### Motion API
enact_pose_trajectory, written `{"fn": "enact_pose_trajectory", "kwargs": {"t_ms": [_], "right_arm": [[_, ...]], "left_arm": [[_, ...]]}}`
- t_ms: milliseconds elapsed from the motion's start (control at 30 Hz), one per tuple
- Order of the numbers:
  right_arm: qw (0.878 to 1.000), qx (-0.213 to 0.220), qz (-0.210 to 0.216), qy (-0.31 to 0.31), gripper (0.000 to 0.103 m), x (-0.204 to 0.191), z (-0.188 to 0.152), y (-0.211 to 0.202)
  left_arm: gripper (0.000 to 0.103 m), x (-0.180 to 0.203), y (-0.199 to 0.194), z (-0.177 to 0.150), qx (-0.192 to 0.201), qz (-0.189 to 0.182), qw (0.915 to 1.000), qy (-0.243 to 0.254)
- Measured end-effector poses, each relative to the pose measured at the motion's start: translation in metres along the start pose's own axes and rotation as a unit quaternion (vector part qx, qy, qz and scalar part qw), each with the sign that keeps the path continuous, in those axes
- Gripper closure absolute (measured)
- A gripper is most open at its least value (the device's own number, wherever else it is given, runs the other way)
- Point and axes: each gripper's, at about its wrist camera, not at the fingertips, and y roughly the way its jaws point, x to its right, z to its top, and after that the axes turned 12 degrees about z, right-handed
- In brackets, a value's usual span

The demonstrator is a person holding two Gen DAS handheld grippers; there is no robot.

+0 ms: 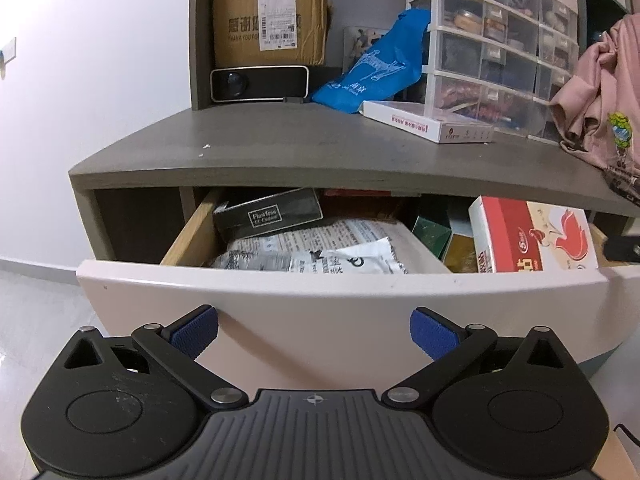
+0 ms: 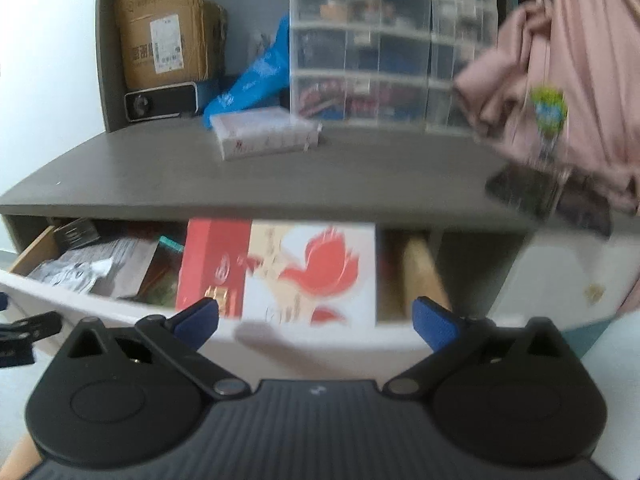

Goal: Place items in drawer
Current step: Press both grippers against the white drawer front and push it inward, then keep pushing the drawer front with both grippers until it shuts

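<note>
Drawer (image 1: 280, 300) open with red box (image 1: 532, 236), black box (image 1: 266, 214) inside, white box (image 1: 428, 122) on desk (image 1: 280, 148), both grippers (image 1: 314, 332) (image 2: 316, 324) wide, empty.

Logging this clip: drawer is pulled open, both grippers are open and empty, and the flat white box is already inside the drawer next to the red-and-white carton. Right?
Not quite. The flat white box lies on the desktop, not in the drawer, as the left wrist view shows. The left gripper and right gripper are open and empty; the red-and-white carton sits in the open drawer.
</note>
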Motion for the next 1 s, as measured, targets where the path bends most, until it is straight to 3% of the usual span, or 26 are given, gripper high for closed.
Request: {"fn": "enact_pose_trajectory", "kwargs": {"t_ms": [100,233,467,1000], "right_arm": [[1.000,0.004,0.001,-0.006,0.000,-0.001,0.012,0.001],[1.000,-0.006,-0.001,0.006,0.000,-0.005,0.032,0.033],[0.998,-0.055,-0.008,0.017,0.000,-0.007,0.053,0.080],[0.996,-0.076,-0.003,0.035,0.000,-0.005,0.056,0.087]], "left_arm": [[0.000,0.000,-0.002,0.002,0.003,-0.002,1.0000,-0.004],[0.000,0.000,-0.003,0.003,0.004,-0.005,1.0000,-0.006],[0.000,-0.004,0.000,0.002,-0.002,-0.010,0.9999,-0.012],[0.000,-0.006,0.005,0.005,-0.004,-0.010,0.9996,-0.026]]}}
